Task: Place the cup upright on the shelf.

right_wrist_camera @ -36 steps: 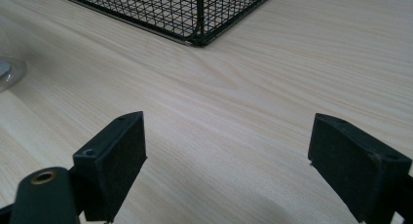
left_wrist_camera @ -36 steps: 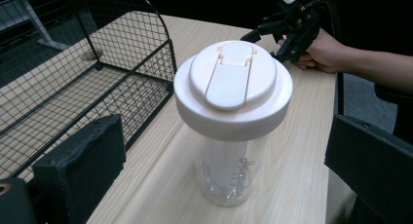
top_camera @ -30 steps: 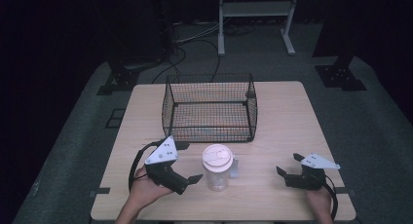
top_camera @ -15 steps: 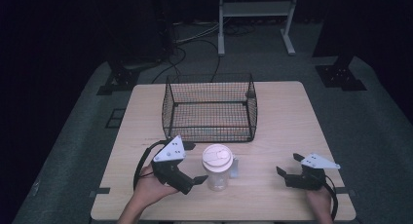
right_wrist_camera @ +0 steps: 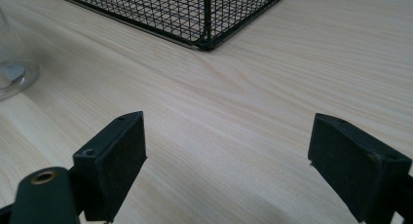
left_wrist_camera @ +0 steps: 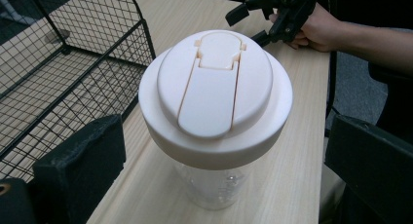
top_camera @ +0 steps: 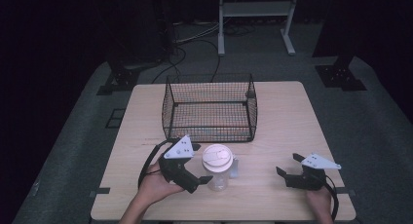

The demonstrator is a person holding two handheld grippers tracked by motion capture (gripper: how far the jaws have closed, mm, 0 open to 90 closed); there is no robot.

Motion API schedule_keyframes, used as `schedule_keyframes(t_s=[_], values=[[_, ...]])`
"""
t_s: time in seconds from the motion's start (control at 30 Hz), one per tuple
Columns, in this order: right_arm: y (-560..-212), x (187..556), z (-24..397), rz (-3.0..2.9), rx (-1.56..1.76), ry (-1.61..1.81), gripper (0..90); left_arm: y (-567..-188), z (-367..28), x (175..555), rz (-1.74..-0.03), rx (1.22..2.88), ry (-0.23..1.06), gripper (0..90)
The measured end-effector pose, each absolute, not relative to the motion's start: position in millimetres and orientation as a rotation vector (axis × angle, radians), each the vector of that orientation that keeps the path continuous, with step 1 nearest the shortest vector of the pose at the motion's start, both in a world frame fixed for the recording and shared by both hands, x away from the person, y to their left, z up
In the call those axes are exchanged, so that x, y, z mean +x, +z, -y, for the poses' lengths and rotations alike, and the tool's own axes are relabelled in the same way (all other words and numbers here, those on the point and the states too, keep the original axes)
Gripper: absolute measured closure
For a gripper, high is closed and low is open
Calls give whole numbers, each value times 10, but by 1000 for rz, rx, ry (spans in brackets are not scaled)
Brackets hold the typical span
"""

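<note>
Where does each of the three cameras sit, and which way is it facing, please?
High view: above the person's side, looking forward and down at the table, wire basket, both hands.
Left gripper view: rides the left hand-held gripper, facing the white-lidded jar between its open jaws.
Right gripper view: rides the right hand-held gripper, facing bare tabletop toward the basket.
All three share the basket and jar.
</note>
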State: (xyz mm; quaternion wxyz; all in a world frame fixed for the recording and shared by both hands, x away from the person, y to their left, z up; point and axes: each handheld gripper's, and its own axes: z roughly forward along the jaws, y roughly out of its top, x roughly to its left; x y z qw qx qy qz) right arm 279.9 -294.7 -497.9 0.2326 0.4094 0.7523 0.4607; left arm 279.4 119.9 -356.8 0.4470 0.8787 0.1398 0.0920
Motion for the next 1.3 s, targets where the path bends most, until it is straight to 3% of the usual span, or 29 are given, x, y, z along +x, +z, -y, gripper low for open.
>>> schedule_keyframes(t_s=[1.3], values=[[-4980, 2810, 2943, -2081, 1127, 1266, 129, -3747, -868, 3030, -382, 2288, 125, 3]])
